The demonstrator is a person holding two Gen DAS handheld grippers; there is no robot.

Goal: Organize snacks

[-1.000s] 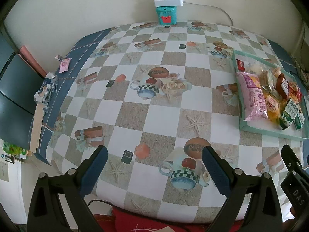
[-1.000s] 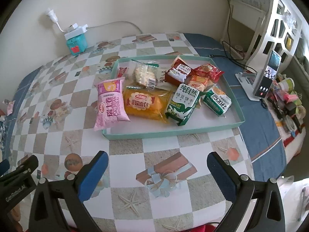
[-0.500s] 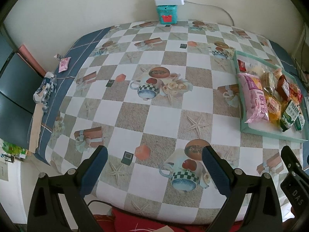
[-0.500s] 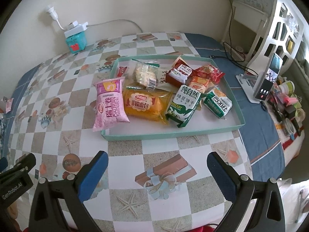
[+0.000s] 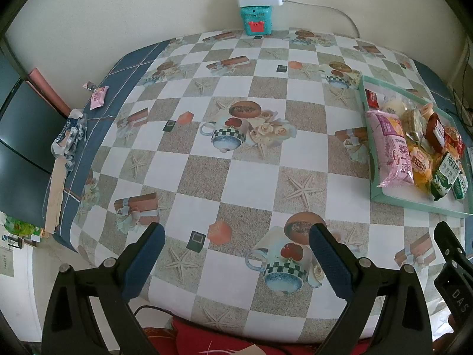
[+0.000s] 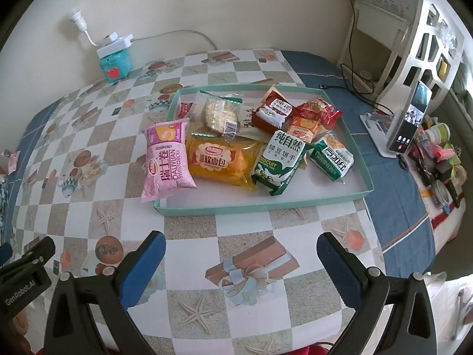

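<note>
Checked tablecloth printed with teapots, starfish and gift boxes, spread over a table against a cream wall. Above its near edge, right gripper spread wide, blue pads apart, nothing between them. Just beyond, teal tray loaded with snacks: pink Swiss roll bag hanging over the tray's left rim, yellow soft bread pack beside it, green biscuit pack leaning on the bread, a second green packet further right, clear-wrapped round cake behind, red and orange packets at the back. Off to the right of the tray, phone on a stand with screen lit. At the far wall, teal box topped by a white power strip.

Left gripper likewise parted and empty, over bare cloth well apart from the tray, seen at the right edge. Small pink wrapper lying alone on the blue border at far left.
</note>
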